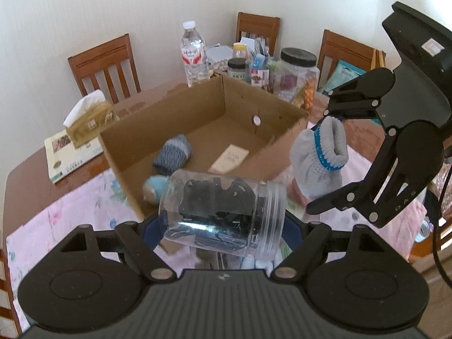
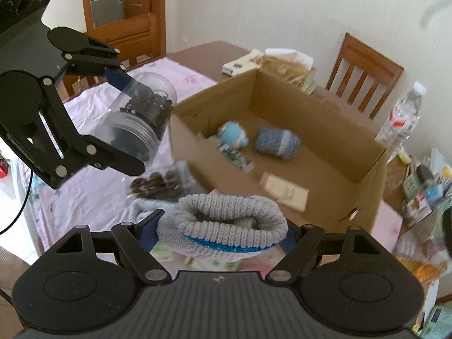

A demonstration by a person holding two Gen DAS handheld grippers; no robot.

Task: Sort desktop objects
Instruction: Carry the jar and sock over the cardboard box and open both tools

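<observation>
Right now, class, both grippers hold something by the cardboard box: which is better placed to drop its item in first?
Probably the left gripper: its jar hangs over the box rim. The right gripper holds its glove short of the rim.

Bright soft daylight; fisheye bends edges, dark corners; right wrist view motion-blurred.
</observation>
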